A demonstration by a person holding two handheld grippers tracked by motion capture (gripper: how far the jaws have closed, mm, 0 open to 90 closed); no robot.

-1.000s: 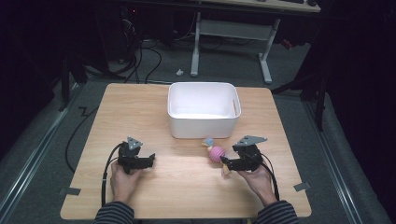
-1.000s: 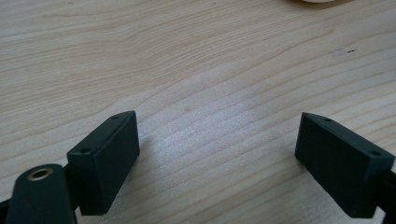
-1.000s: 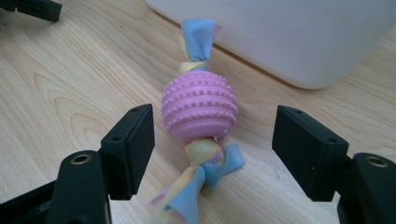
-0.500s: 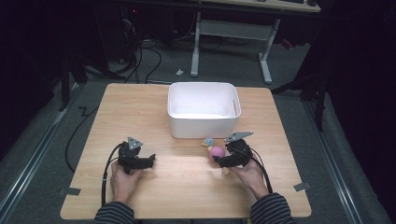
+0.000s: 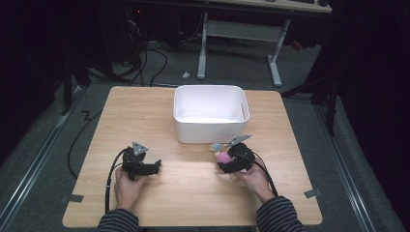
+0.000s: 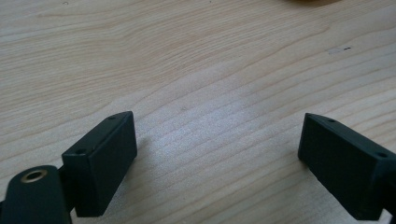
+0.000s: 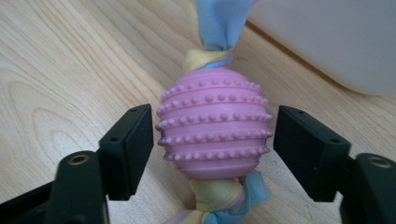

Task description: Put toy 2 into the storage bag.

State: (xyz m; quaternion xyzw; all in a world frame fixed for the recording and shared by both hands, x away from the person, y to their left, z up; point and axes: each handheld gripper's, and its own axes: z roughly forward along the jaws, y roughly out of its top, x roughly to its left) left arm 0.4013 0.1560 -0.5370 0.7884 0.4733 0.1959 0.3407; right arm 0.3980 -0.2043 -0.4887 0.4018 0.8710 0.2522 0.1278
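Observation:
A pink knobbly ball toy (image 7: 215,123) with blue and yellow cloth tails knotted through it lies on the wooden table (image 5: 193,198), just in front of the white bin (image 5: 210,131). My right gripper (image 7: 214,135) is open, one jaw on each side of the ball and a thin gap at each. From above, the toy (image 5: 222,157) is partly under the right gripper (image 5: 225,162). My left gripper (image 5: 155,167) rests on the table at the front left, open. Bare wood lies between the left gripper's (image 6: 217,140) jaws.
The white bin's wall (image 7: 327,37) stands close behind the toy. The bin holds nothing that I can see. Cables trail from both grippers toward the person's hands. Dark floor, cables and a desk frame lie beyond the far edge of the table.
The right gripper has slid left and forward, so the pink ball now sits between its jaws. The left gripper has stayed put.

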